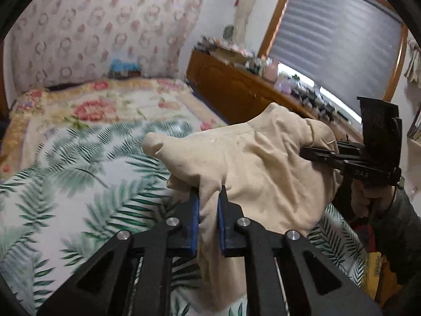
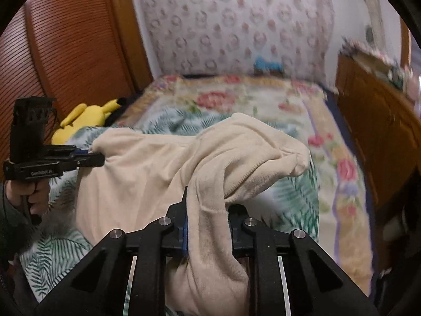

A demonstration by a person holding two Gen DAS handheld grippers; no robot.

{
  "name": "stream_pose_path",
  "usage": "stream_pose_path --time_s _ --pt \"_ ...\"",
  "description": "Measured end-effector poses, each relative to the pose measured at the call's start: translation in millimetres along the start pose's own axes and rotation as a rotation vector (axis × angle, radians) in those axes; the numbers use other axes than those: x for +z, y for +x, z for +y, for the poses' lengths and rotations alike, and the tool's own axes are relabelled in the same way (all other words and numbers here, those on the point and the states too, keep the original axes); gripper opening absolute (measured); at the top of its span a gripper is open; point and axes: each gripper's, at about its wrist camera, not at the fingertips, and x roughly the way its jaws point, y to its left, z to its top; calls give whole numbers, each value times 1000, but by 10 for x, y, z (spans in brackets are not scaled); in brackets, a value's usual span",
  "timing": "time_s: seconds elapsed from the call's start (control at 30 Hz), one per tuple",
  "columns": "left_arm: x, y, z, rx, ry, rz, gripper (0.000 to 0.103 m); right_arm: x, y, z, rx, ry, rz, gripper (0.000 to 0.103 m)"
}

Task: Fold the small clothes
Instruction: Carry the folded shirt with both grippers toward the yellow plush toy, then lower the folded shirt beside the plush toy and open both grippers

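Observation:
A cream garment (image 1: 263, 163) hangs bunched above the bed between both grippers. In the left wrist view my left gripper (image 1: 209, 194) is shut on a fold of it, the cloth pinched between the blue pads and trailing down. My right gripper (image 1: 302, 154) grips the far right side of the cloth. In the right wrist view my right gripper (image 2: 209, 202) is shut on a thick bunch of the cream garment (image 2: 158, 168), which hides its right finger. My left gripper (image 2: 101, 158) holds the cloth's left corner, with a hand (image 2: 34, 197) on its grip.
The bed has a leaf-print cover (image 1: 79, 184) and a floral blanket (image 1: 92, 108) further back. A wooden dresser (image 1: 236, 87) with clutter on top runs along the right, under a blinded window (image 1: 336, 34). A yellow plush toy (image 2: 86, 118) lies by a slatted wooden door (image 2: 65, 52).

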Motion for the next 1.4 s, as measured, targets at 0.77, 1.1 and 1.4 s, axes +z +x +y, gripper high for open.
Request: stream_pose_path --time_s 0.77,1.1,1.4 --pt "-1191 -1773 1826 525 -294 -185 9 1736 1916 3147 292 -678 47 18" --pt "-1513 -1755 1883 579 -381 -142 11 1723 2669 3952 366 -749 117 21" --pt "-1432 -1913 1779 629 -339 -167 26 1853 2701 3656 247 -528 66 46"
